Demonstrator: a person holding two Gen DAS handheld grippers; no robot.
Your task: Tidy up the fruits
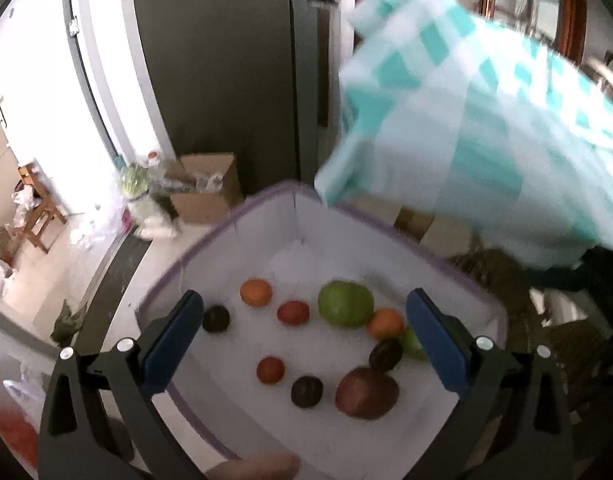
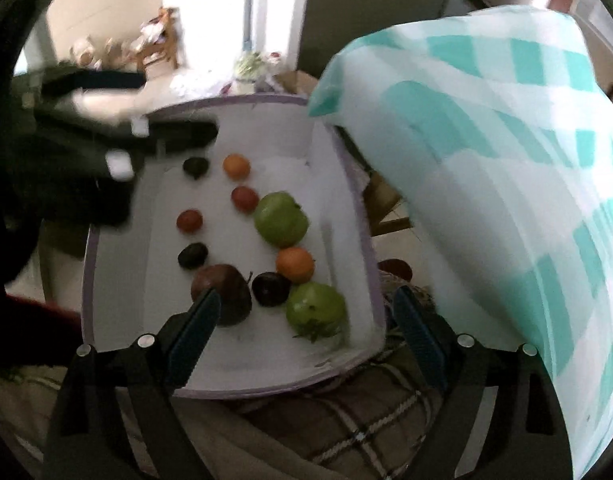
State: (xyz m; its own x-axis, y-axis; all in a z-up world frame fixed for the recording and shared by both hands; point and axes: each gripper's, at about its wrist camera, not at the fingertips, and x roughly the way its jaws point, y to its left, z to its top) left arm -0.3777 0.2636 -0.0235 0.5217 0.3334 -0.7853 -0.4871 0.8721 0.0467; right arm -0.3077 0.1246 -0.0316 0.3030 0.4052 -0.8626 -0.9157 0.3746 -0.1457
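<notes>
A white box with a purple rim (image 1: 194, 248) (image 2: 370, 264) holds several fruits. Among them are a big green fruit (image 1: 345, 304) (image 2: 280, 219), two oranges (image 1: 256, 292) (image 2: 295, 265), a red tomato (image 1: 293, 312), a dark plum (image 1: 306, 391) (image 2: 271, 289) and a large reddish-brown fruit (image 1: 366, 393) (image 2: 222, 294). My left gripper (image 1: 306, 344) hangs open above the box with nothing between its blue pads. My right gripper (image 2: 306, 334) is open over the near end and also empty. A blurred teal-and-white checked cloth (image 1: 486, 120) (image 2: 486, 180) is in the air over the box's right side.
A dark tall cabinet (image 1: 226, 60) stands behind the box, with a cardboard box (image 1: 204, 184) and bottles on the floor beside it. A wooden chair (image 1: 34, 208) is at far left. Plaid fabric (image 2: 346, 420) lies under the box. The left gripper (image 2: 178, 106) shows blurred at the box's far left.
</notes>
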